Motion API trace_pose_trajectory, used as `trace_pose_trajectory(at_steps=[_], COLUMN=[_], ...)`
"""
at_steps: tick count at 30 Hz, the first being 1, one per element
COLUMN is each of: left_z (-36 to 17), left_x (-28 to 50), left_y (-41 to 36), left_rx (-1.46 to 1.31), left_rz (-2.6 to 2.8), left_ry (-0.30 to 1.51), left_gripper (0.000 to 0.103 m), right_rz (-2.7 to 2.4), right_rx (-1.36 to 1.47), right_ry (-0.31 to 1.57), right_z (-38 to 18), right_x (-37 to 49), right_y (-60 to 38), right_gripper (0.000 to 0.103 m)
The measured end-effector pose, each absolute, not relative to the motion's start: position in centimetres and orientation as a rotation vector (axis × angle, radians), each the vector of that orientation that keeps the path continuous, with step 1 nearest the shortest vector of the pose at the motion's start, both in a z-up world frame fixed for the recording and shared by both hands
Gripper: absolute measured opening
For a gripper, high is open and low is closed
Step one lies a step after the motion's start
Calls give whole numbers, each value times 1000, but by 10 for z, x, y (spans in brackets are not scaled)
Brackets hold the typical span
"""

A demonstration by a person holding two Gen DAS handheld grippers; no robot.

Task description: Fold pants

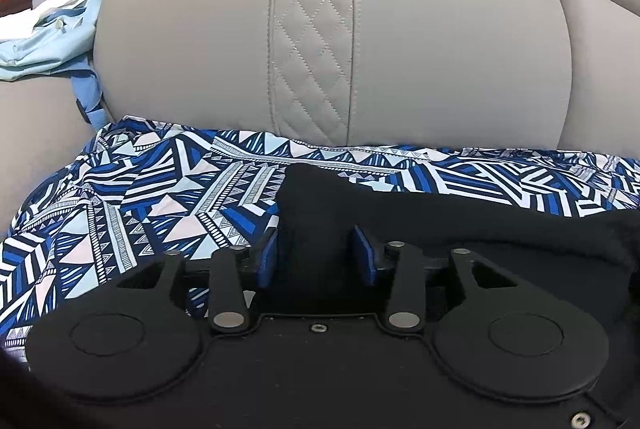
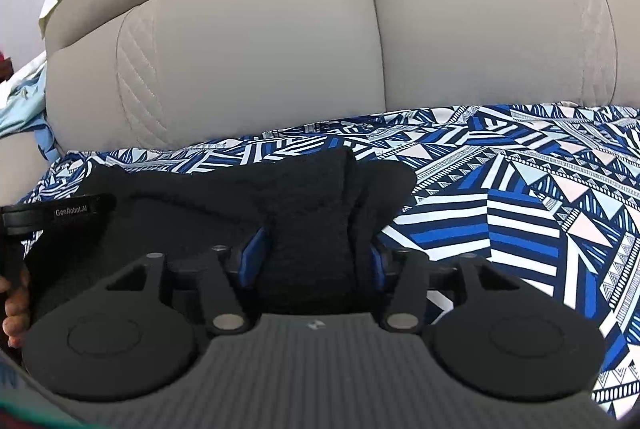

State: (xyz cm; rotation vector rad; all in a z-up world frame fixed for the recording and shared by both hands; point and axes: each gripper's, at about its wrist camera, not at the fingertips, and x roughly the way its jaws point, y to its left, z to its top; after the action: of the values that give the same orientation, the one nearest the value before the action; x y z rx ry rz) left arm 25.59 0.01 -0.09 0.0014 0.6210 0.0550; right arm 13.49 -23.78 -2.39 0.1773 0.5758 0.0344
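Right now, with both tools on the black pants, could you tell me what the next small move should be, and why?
Probably lift both tools together and carry the held edge toward the sofa backrest. The left tool and right tool each pinch a bunch of the black pants, which lie rumpled on the patterned sheet, so raising them evenly should let the fabric hang straight.

Black pants [image 1: 460,225] of thick, fuzzy fabric lie bunched on the blue patterned sheet [image 1: 120,213] in front of the sofa back, one raised fold pinched up at each end, the stretch between sagging in soft creases.
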Motion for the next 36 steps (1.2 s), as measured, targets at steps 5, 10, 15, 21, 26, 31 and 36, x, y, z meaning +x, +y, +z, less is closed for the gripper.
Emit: trace_pose_trajectory(at_steps=[5, 10, 15, 21, 26, 31, 36], left_z=[3, 6, 10, 8, 10, 23, 21], left_x=[247, 219, 173, 123, 89, 59, 32], left_y=[5, 2, -5, -20, -32, -35, -38], left_rx=[-8, 28, 85, 158, 194, 166, 197], left_rz=[81, 38, -30, -77, -76, -89, -104], left_ry=[628, 620, 592, 561, 536, 527, 543], left_gripper=[84, 86, 90, 92, 92, 100, 102], right_rz=[36, 18, 22, 15, -61, -65, 23], right_rx=[122, 162, 188, 178, 193, 258, 222], right_ry=[586, 608, 602, 587, 510, 418, 379], right_z=[-23, -20, -22, -22, -20, -7, 0], right_x=[133, 118, 100, 72, 52, 21, -7], right_y=[-231, -241, -255, -264, -273, -278, -262], right_gripper=[82, 89, 92, 100, 103, 103, 103])
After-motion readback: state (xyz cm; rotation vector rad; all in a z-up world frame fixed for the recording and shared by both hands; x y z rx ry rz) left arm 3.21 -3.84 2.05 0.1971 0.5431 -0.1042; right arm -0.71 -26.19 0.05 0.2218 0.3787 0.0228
